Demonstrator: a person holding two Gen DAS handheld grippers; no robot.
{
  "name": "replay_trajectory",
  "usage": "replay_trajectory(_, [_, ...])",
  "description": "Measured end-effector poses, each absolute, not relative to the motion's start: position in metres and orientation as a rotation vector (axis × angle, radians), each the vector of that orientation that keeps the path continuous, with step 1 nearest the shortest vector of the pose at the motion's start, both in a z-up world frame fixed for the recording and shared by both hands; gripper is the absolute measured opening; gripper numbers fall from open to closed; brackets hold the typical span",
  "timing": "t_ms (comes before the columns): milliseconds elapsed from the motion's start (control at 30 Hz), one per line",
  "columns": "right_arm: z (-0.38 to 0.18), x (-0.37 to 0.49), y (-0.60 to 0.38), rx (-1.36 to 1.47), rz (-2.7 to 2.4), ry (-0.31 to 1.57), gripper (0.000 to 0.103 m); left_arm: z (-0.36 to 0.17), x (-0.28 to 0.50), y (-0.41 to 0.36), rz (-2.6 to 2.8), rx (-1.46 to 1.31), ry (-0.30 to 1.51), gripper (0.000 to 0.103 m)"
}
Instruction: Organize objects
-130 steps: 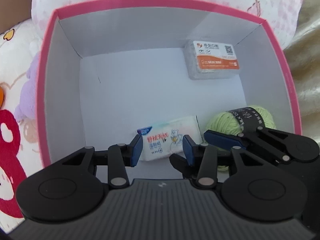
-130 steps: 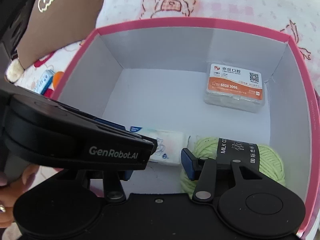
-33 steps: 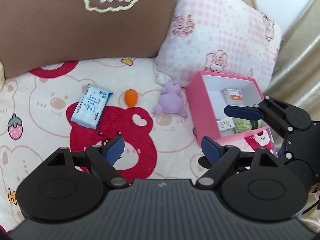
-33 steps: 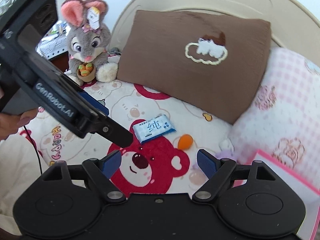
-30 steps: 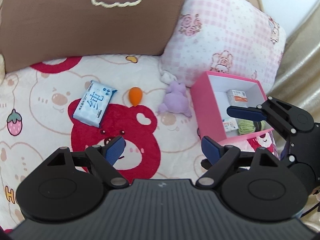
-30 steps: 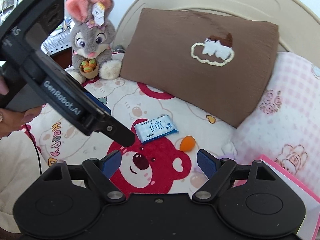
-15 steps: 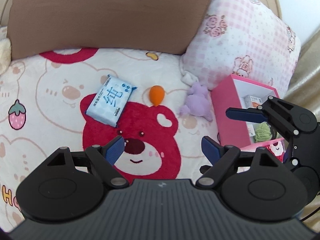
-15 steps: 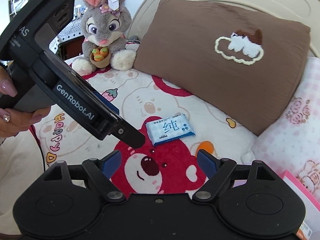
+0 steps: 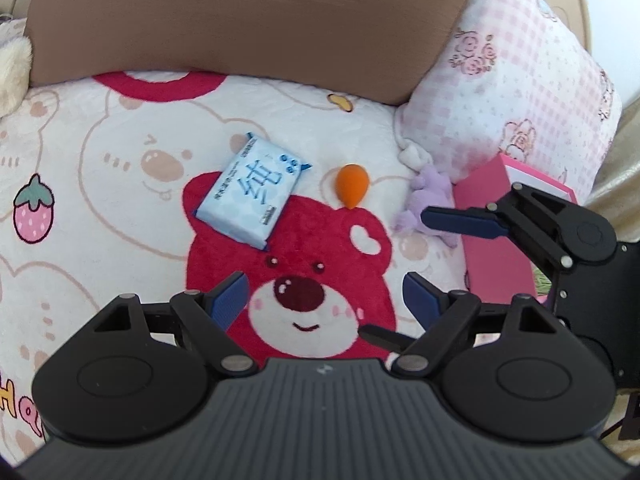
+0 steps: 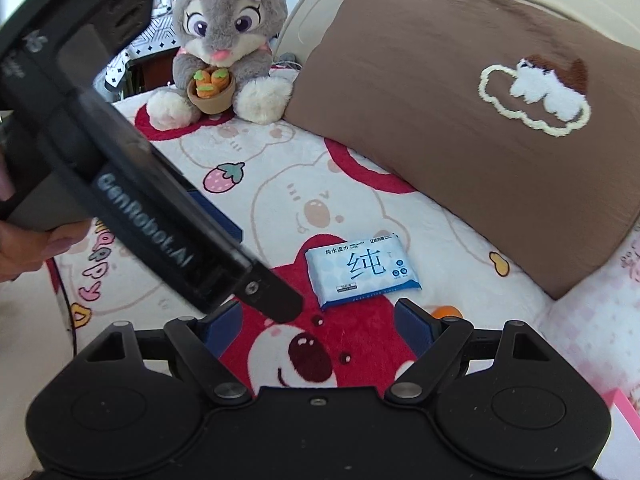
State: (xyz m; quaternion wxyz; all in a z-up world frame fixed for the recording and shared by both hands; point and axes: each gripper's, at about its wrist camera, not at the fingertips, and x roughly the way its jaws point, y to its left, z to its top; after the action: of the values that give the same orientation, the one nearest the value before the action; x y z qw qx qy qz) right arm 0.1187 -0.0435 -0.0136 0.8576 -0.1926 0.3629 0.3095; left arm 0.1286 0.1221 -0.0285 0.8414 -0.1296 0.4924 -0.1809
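Left wrist view: the pink box [image 9: 496, 236] at 3 o'clock is largely covered by the right gripper [image 9: 440, 256], so its contents cannot be made out beyond a sliver of green. A purple plush toy [image 9: 428, 200] is partly hidden behind that gripper's upper blue finger. The left gripper [image 9: 324, 300] is seen with its jaws spread wide and nothing between them, above a red bear face printed on the bed cover [image 9: 100, 160]. A blue wipes pack [image 9: 252, 192] lies tilted at 11 o'clock from the bear's nose, and an orange teardrop sponge [image 9: 352, 190] lies just beside it at 1 o'clock. A brown pillow [image 9: 240, 20] and a pink checked pillow [image 9: 508, 92] are cut off at the top.

Right wrist view: the right gripper [image 10: 318, 324] is held spread and empty. The left gripper's body [image 10: 140, 208] crosses the picture from 10 o'clock and hides part of the cover; only fingertips of the hand [image 10: 36, 246] holding it are seen. The sponge [image 10: 446, 312] is almost wholly hidden behind the right finger. The wipes pack [image 10: 362, 270] lies at 12 o'clock. A grey rabbit plush [image 10: 224, 40] sits at 11 o'clock, its ears cut off.
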Motion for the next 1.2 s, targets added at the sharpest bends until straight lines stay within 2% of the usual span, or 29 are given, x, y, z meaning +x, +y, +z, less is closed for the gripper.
replay_trajectory(567, [-0.064, 0.174, -0.018, -0.403, 0.639, 0.868, 0.086, -0.068, 0.156, 0.148, -0.339, -0.373, 1.041, 0.084])
replay_trajectory(833, [-0.089, 0.180, 0.007, -0.610, 0.604, 0.762, 0.087, -0.086, 0.166, 0.160, -0.305, -0.431, 1.007, 0.084])
replay_trajectory(1200, [-0.131, 0.200, 0.018, -0.780, 0.526, 0.757, 0.089, -0.116, 0.187, 0.167, -0.265, -0.489, 1.018, 0.083])
